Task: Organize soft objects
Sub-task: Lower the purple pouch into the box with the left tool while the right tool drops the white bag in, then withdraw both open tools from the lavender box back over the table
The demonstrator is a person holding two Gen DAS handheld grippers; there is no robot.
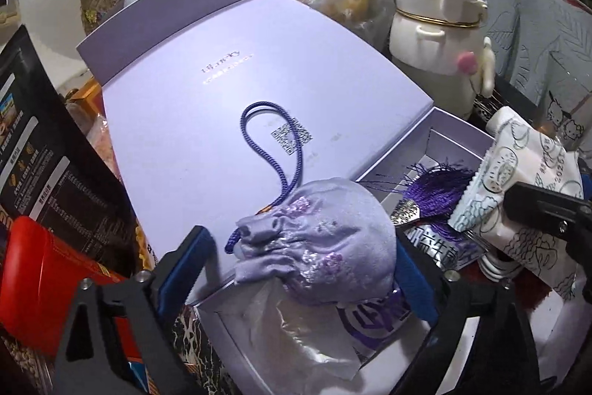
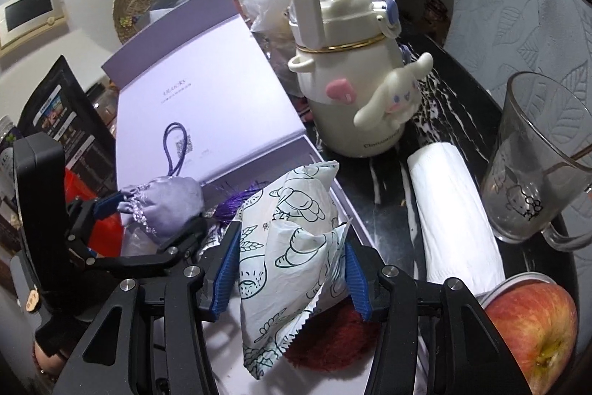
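A lilac drawstring pouch (image 1: 325, 247) with a purple cord sits between the blue pads of my left gripper (image 1: 299, 265), which is shut on it over the open lilac box (image 1: 458, 132). The pouch also shows in the right wrist view (image 2: 166, 206). My right gripper (image 2: 292, 273) is shut on a white printed soft packet (image 2: 292, 243), held above the box's right side; the packet shows in the left wrist view (image 1: 525, 180). A purple tassel (image 1: 440, 187) lies in the box.
The box lid (image 1: 229, 99) lies open behind. A cream bottle (image 2: 351, 76), a paper roll (image 2: 455, 210), a glass mug (image 2: 536, 165) and an apple (image 2: 532, 328) stand to the right. A red fuzzy item (image 2: 333, 335) lies below the packet. A black bag (image 1: 40, 143) is left.
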